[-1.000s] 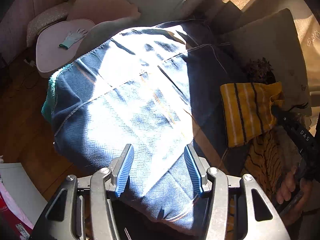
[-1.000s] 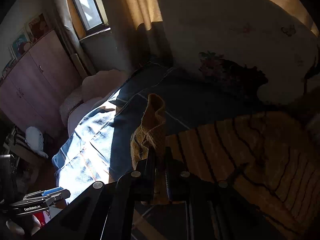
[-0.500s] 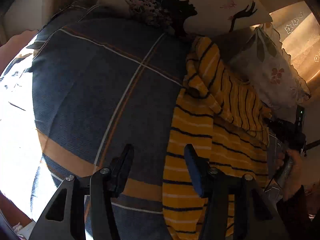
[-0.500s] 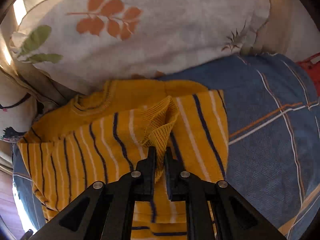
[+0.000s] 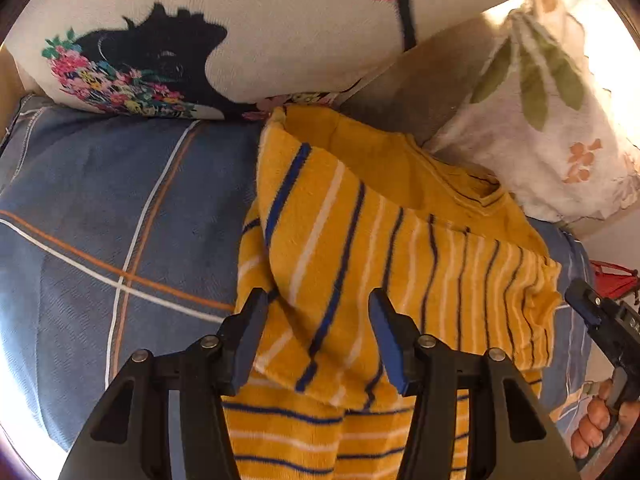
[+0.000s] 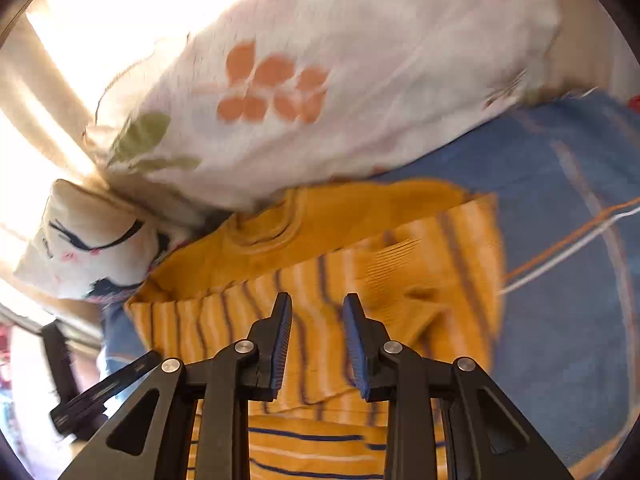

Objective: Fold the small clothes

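Right gripper (image 6: 316,328) newly off yellow striped top (image 5: 400,264) — both jaws apart, neckline toward pillows (image 5: 280,20).

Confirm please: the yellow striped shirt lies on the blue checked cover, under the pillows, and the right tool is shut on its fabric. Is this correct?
Not quite. The right tool is open: in the right wrist view its fingers stand apart above the yellow striped shirt and pinch no fabric. The rest holds: the shirt lies on the blue checked cover, with its top edge under the pillows.
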`<state>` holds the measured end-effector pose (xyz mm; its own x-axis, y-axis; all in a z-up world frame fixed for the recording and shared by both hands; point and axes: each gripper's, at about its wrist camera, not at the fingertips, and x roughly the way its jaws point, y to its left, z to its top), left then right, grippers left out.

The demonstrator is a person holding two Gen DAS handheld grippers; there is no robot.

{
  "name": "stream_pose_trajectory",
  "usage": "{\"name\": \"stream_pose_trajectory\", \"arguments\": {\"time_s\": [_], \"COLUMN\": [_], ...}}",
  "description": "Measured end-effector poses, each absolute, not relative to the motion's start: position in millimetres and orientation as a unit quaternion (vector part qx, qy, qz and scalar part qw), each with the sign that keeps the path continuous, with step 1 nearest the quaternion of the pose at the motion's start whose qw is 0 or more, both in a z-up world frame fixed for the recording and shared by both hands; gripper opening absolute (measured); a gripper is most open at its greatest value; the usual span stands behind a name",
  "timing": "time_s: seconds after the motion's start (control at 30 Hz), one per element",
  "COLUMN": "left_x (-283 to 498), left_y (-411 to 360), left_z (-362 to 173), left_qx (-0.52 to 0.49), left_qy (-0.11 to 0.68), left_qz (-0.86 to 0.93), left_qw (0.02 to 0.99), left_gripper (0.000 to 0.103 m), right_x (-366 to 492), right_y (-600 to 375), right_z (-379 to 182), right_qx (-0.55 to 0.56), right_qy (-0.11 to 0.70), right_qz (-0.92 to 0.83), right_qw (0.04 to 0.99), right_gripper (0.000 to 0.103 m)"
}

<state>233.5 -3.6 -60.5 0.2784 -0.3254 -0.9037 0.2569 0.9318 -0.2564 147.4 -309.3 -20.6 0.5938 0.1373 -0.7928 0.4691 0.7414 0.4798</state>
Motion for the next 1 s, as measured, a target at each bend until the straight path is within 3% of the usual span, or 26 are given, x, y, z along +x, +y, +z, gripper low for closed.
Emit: {"name": "stream_pose_trajectory", "arguments": {"time_s": [0.07,0.23,0.37,0.5,0.77,0.9,1.0], "left_x": [250,265,257,220,141,105,78], "left_y": [-4,-15,-22,-6,30,59,87], "left_z": [-79,-84,-78,-64,-83,-86,-84], "left_qx": [-0.039,-0.009,0.024,-0.002,0.056,0.058,0.043], "left_qy": [0.588,0.572,0.560,0.545,0.531,0.529,0.539], "left_qz": [-0.168,-0.160,-0.156,-0.176,-0.146,-0.148,-0.157], "left_qw": [0.790,0.804,0.813,0.820,0.833,0.834,0.826], "left_gripper": [0.052,0.070,0.070,0.070,0.073,0.073,0.073], "right_x": [166,182,190,182,125,88,53], "right_y": [-305,-314,-307,-278,-250,-235,-234], "right_z": [-46,-88,-83,-57,-70,-70,-81], "right_qx": [0.338,0.363,0.336,0.229,0.133,0.088,0.093], "right_qy": [0.465,0.469,0.495,0.499,0.510,0.510,0.533], "right_qz": [-0.100,-0.115,-0.121,-0.128,-0.160,-0.161,-0.149], "right_qw": [0.812,0.797,0.792,0.826,0.834,0.840,0.827], "right_gripper": [0.029,0.029,0.029,0.031,0.031,0.046,0.048]}}
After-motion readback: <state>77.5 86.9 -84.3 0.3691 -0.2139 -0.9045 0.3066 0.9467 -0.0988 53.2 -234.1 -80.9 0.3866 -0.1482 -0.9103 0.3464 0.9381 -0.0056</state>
